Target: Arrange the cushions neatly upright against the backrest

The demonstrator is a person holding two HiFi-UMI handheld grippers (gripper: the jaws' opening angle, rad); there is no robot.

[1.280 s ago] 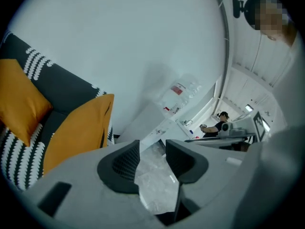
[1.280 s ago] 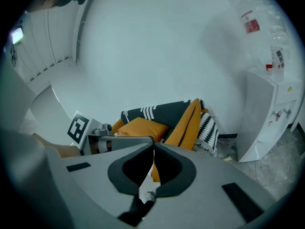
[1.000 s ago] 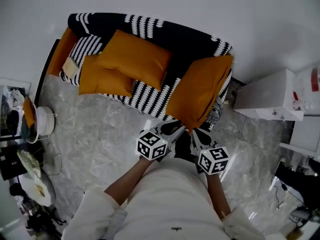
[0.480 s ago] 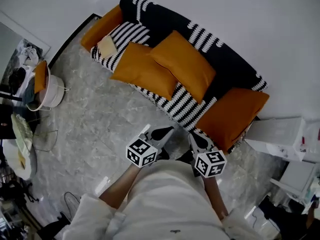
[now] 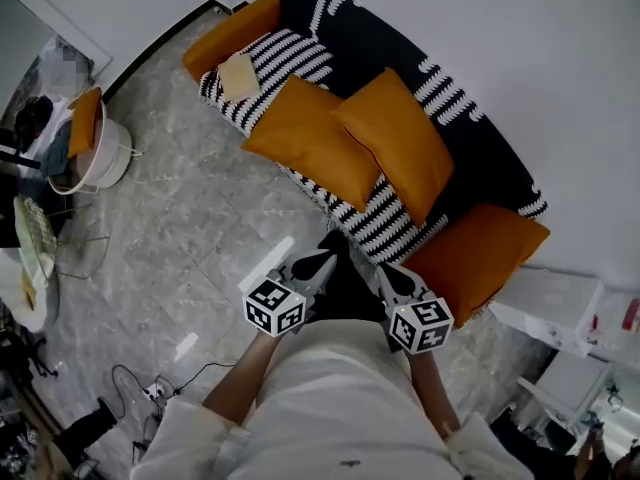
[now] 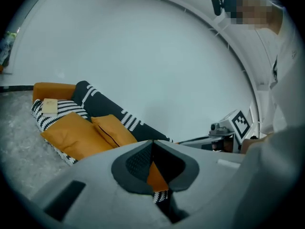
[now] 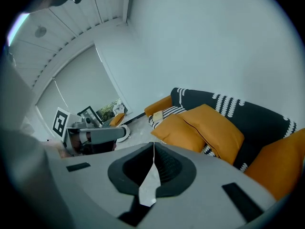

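A black-and-white striped sofa (image 5: 350,38) stands along the wall. One orange cushion (image 5: 310,140) lies flat on its seat. A second orange cushion (image 5: 400,143) leans half over the first, against the backrest. A third (image 5: 475,253) stands at the right end. My left gripper (image 5: 325,261) and right gripper (image 5: 392,273) hover side by side over the floor in front of the sofa, both shut and empty, touching no cushion. The left gripper view shows the two middle cushions (image 6: 74,132) far off. In the right gripper view the same pair of cushions (image 7: 200,128) lies ahead.
An orange armrest (image 5: 235,33) with a small beige item (image 5: 238,73) beside it ends the sofa on the left. A white basket (image 5: 95,153) stands on the marble floor at left. A white cabinet (image 5: 545,303) is at right. Cables (image 5: 160,388) lie near my feet.
Both grippers have come away from the right-end cushion's lower edge. The view has swung, so the sofa now runs diagonally and the two middle cushions lie ahead.
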